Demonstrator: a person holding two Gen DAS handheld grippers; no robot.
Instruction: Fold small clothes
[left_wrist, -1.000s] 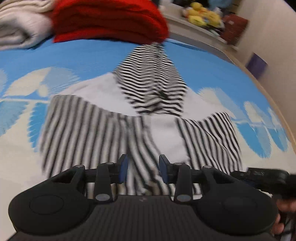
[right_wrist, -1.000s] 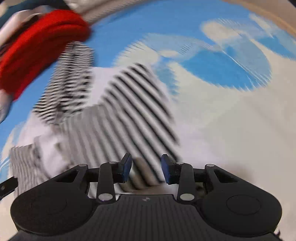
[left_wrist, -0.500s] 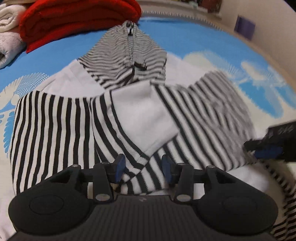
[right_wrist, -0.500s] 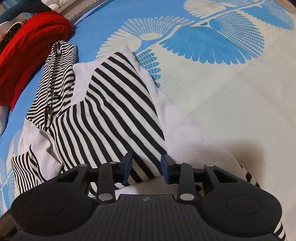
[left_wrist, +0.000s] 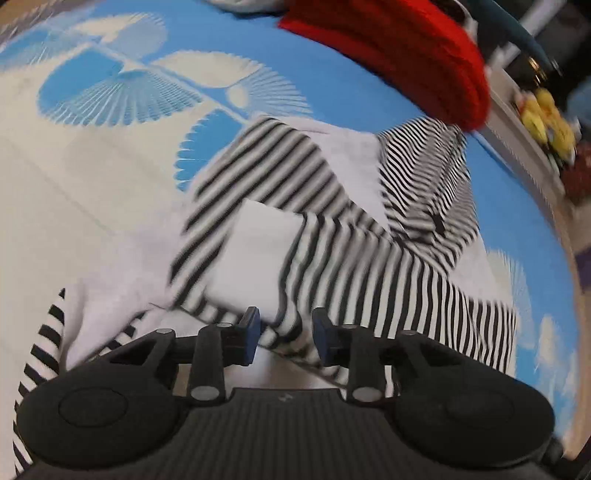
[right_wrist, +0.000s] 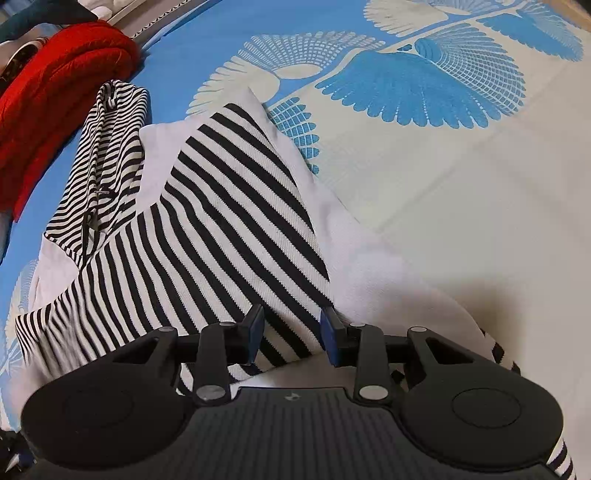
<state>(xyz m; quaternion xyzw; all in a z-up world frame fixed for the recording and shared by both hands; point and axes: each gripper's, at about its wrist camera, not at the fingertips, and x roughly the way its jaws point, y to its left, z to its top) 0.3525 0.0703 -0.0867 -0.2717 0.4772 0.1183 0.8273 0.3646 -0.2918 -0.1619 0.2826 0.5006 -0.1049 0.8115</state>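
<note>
A red blanket (left_wrist: 399, 48) up at the far end of the bed, folded thick, touching the hood end of the striped top (left_wrist: 332, 236). Same red blanket (right_wrist: 55, 92) at the far left in the right view. Under it all, a blue and cream sheet (left_wrist: 110, 92) with big fan shapes, also plain in the right view (right_wrist: 424, 184). Some yellow toys (left_wrist: 546, 118) on a shelf off to the right, blurry. Nothing between the tongs and the cloth. Left tongs (left_wrist: 285, 334) low and close over the near edge of the top, tilted a bit, pointing toward the hood. Jaws apart, with a striped fold lying in the gap, not squeezed. Right tongs (right_wrist: 291, 334) low too, pointing up along the striped top (right_wrist: 221, 221). Jaws apart here as well, a striped corner lying between them, loose. Top spread on the sheet, partly folded, a striped flap laid over the white middle, small-striped hood at the far end. Near edge of the top right under both tongs.
</note>
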